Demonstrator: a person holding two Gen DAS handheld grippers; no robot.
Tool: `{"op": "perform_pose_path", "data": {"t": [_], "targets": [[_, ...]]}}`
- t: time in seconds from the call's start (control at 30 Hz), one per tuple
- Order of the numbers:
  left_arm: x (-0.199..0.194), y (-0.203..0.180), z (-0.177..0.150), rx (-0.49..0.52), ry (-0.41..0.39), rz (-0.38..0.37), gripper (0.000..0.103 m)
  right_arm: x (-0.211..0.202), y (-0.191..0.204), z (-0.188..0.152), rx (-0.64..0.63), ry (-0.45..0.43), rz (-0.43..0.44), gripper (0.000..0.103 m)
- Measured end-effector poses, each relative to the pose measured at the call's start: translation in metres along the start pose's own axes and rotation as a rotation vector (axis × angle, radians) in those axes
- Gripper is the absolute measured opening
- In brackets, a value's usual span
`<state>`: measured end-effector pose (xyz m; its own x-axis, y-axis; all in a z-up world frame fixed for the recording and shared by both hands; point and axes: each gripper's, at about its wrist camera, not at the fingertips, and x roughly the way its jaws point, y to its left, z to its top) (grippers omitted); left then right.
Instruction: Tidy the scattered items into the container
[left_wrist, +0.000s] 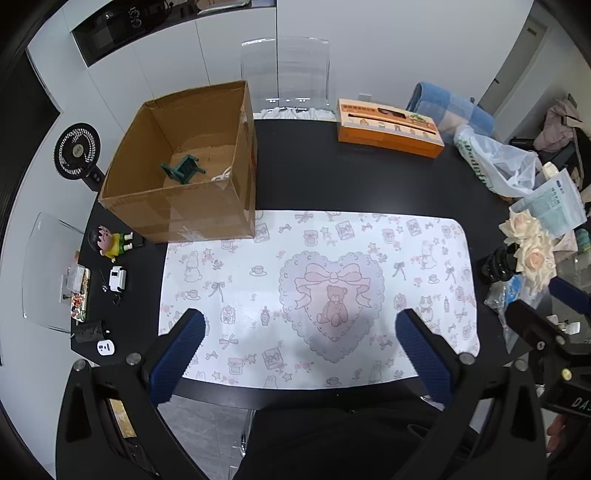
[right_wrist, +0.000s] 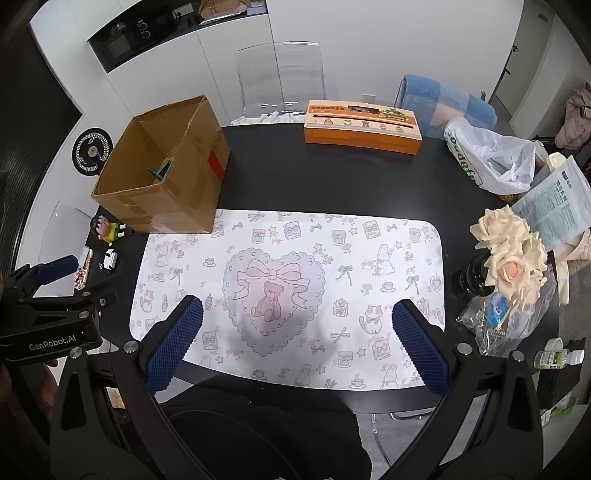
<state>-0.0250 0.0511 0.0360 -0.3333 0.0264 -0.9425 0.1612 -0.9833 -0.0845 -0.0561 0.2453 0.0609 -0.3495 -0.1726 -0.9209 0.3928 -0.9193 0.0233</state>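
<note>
An open cardboard box (left_wrist: 207, 218) (right_wrist: 177, 206) stands at the table's far left, its corner on the mat. Inside it lie a small green toy chair (left_wrist: 183, 168) (right_wrist: 159, 170) and a bit of white cord (left_wrist: 222, 174). My left gripper (left_wrist: 301, 343) hovers open over the mat's near edge with nothing between its blue pads. My right gripper (right_wrist: 297, 334) is also open and empty, over the same mat. The left gripper's body shows at the left edge of the right wrist view. A cartoon figurine (left_wrist: 110, 242) (right_wrist: 109, 229) lies left of the box.
A white printed mat (left_wrist: 314, 266) (right_wrist: 288, 258) covers the black table's middle. An orange box (left_wrist: 388, 127) (right_wrist: 362, 125), a plastic bag (left_wrist: 495, 162) (right_wrist: 491, 158), roses (left_wrist: 528, 243) (right_wrist: 513, 254) and a small bottle (right_wrist: 557, 356) crowd the far side and right. A white toy car (left_wrist: 118, 277) (right_wrist: 110, 257) and small clutter lie left.
</note>
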Motion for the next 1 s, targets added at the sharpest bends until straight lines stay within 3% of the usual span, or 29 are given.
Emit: {"op": "perform_pose_path", "data": {"t": [0.17, 0.53, 1.0], "targets": [[-0.003, 0.004, 0.004, -0.021, -0.006, -0.022, 0.103, -0.001, -0.003, 0.002, 0.006, 0.000, -0.007, 0.103], [-0.001, -0.003, 0.001, 0.004, -0.001, 0.047, 0.103, -0.004, -0.005, 0.003, 0.017, 0.000, -0.011, 0.103], [-0.011, 0.000, 0.000, -0.010, -0.046, 0.068, 0.103, -0.005, -0.008, 0.000, 0.028, 0.000, -0.008, 0.103]]}}
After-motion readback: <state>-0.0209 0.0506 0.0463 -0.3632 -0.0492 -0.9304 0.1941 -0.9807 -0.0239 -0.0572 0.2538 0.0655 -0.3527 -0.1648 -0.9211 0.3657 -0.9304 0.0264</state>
